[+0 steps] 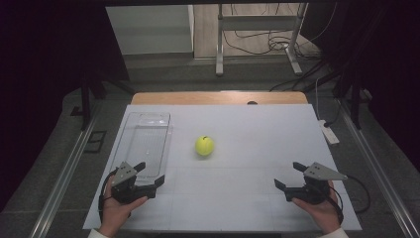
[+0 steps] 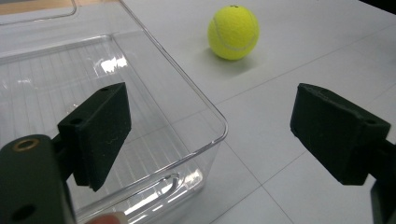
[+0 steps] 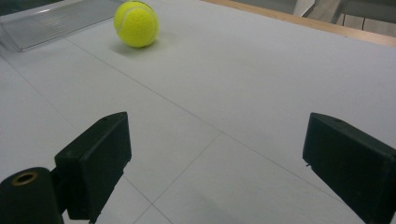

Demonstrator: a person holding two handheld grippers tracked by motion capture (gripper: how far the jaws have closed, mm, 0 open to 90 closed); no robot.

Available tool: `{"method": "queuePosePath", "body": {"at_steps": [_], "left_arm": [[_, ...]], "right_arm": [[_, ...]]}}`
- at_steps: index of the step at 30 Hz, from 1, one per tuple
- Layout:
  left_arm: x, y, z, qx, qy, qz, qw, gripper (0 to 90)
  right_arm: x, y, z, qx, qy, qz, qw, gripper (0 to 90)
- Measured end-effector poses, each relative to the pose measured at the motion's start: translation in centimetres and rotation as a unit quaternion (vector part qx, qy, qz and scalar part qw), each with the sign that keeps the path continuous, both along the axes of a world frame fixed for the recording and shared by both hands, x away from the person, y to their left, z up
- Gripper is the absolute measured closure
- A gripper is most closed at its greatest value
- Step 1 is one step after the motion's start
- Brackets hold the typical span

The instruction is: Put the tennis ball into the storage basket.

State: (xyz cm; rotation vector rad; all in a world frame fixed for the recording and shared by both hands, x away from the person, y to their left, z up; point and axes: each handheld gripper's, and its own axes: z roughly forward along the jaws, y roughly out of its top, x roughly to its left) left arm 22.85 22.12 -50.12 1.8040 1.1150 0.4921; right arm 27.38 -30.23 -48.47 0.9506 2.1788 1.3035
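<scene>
Left gripper (image 1: 148, 174) and right gripper (image 1: 288, 177): jaws apart, empty. Tennis ball (image 1: 204, 145) likely light, springy; grip across its middle.

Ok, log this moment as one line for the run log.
left gripper open, by clear bin | right gripper open | tennis ball on table, untouched
</scene>
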Motion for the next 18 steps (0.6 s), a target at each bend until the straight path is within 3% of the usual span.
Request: {"method": "queuePosePath", "body": {"at_steps": [18], "left_arm": [[-0.1, 0.06, -0.06, 0.004, 0.005, 0.014, 0.9999, 13.5]], "right_arm": [[0.35, -0.12, -0.45, 0.003, 0.007, 0.015, 0.9999, 9.3]]}}
